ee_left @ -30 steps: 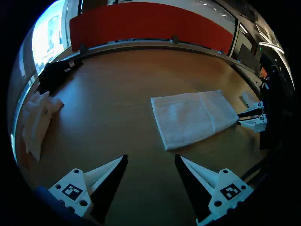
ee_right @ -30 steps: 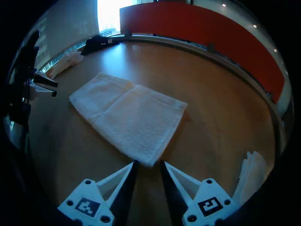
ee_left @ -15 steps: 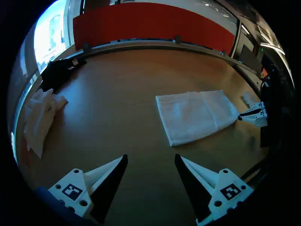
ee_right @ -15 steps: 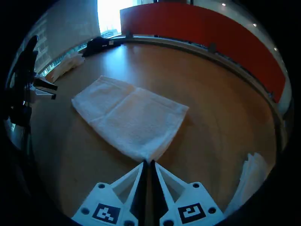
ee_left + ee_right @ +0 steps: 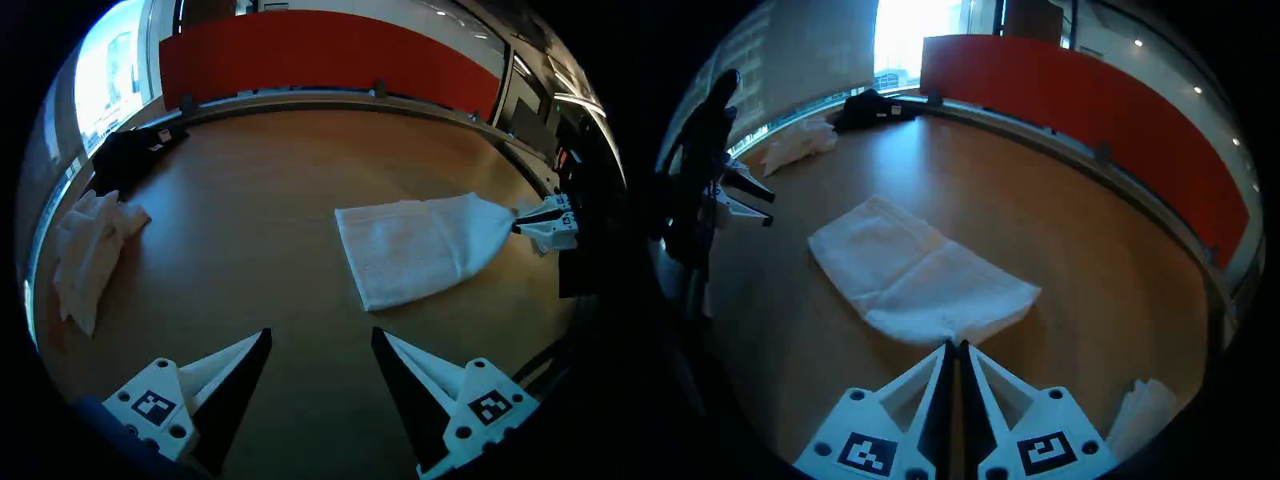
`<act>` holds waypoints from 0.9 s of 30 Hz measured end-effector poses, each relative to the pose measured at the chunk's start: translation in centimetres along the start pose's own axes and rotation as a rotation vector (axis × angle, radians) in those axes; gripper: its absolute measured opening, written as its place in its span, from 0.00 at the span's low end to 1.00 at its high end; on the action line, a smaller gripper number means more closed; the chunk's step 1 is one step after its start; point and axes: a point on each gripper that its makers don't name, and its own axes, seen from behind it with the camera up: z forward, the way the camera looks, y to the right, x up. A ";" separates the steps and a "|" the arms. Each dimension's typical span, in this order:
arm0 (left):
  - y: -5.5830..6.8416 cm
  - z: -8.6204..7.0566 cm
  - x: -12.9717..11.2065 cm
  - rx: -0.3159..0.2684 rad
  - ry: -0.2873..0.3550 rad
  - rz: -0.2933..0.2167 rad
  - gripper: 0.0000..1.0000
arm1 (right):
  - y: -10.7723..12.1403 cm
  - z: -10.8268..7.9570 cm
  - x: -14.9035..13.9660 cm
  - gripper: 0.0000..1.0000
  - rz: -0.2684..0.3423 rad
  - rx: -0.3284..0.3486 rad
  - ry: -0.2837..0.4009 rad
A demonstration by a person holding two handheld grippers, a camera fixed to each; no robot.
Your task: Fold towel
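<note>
Right gripper [image 5: 954, 346] pinches and lifts a corner of the seemingly once-folded towel [image 5: 912, 280], next fold not yet laid; left gripper [image 5: 320, 332] hovers, fingers spread.

Red partition [image 5: 320, 56] (far edge), black heap [image 5: 128, 156].

This looks like an office or open-plan workroom: a broad wooden table [image 5: 264, 200] stretches ahead of the left gripper [image 5: 320, 332], closed off at its far edge by a long red divider screen [image 5: 320, 48] of the kind clamped to desks. To that gripper's far left a tall window [image 5: 108, 68] lets in daylight. Beyond the right gripper [image 5: 955, 346], up to its right, small recessed ceiling spotlights [image 5: 1198, 90] glow (a commercial fit-out, not a home).
</note>
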 end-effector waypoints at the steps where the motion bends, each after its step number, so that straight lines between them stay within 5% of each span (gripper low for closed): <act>1: 0.0 -0.1 0.0 0.001 0.002 -0.001 0.93 | -0.2 0.0 0.8 0.05 -0.014 0.002 0.009; 12: -0.4 -1.5 0.5 -0.001 0.026 -0.023 0.92 | -3.2 0.6 8.5 0.05 -0.166 0.048 0.084; 27: -0.9 -3.8 0.4 0.002 0.049 -0.041 0.93 | -10.9 4.3 11.9 0.05 -0.285 0.190 0.075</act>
